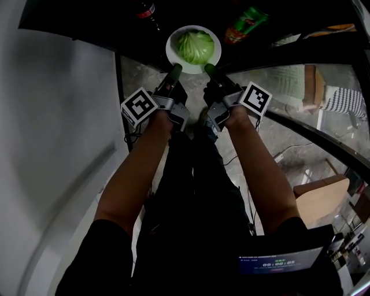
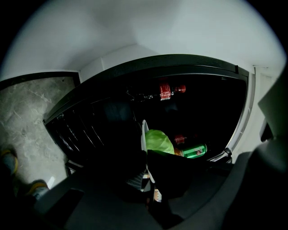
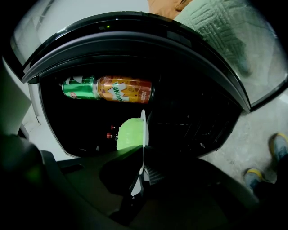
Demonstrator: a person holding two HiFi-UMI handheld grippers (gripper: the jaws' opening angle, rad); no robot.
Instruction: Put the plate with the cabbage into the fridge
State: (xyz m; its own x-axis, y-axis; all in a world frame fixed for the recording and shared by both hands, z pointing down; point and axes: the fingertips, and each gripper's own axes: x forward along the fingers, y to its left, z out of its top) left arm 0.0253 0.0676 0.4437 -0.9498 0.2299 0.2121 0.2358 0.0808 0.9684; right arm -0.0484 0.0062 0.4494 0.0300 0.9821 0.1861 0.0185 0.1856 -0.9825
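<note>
Head view: left gripper [image 1: 175,70] and right gripper [image 1: 209,70] each clamp the plate [image 1: 171,54] rim. Cabbage [image 1: 195,46] sits on it, before the dark fridge [image 1: 104,23] interior.

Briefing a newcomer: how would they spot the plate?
Look into the dark fridge. At its mouth, the left gripper and right gripper pinch a round white plate of green cabbage; neighbours are only a green can and a dark bottle.

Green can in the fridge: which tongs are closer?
Right. The right tongs hold the plate rim just below-left of the green can; the left tongs hold the rim farther left.
</note>
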